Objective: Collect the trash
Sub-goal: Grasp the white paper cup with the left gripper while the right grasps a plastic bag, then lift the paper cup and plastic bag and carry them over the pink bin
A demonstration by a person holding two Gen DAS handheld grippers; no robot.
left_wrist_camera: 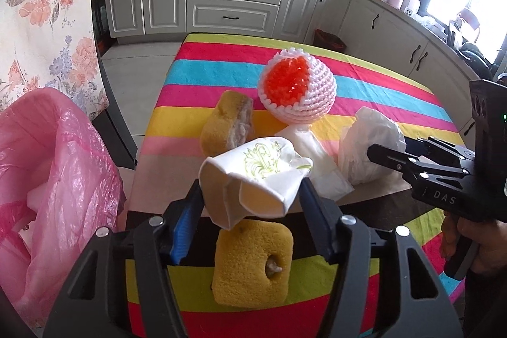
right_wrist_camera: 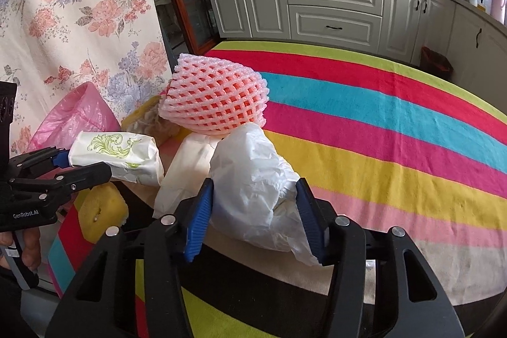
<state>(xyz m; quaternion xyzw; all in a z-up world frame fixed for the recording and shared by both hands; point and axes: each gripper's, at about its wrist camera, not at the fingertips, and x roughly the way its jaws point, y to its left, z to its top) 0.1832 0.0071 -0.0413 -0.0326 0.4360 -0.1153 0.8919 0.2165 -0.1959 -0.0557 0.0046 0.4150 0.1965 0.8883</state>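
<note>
Striped cloth (left_wrist_camera: 364,78) covers the counter, all trash sits on it at the near-left end; landmark = netted fruit (left_wrist_camera: 297,87), orange in white foam mesh, upright on the cloth

Pink bin bag (left_wrist_camera: 60,167) hangs open off the counter edge, well left of the fruit and nearer the camera, white scraps inside

White plastic bag (right_wrist_camera: 253,179), crumpled, just in front-right of the fruit: right gripper (right_wrist_camera: 253,211) straddles it, blue pads against both sides, jaws partly closed on it, bag looks still resting on the cloth

Flat white wrapper (right_wrist_camera: 187,170) lies in front of the fruit, touching its base, between the two held items

Paper cup (left_wrist_camera: 253,176), squashed, green print, in front-left of the fruit: left gripper (left_wrist_camera: 250,198) has it pinched between the fingers, about half closed, cup lifted off the cloth

Yellow sponge (left_wrist_camera: 250,265) with a hole lies flat under the cup; second sponge (left_wrist_camera: 226,124) leans just left of the fruit
</note>
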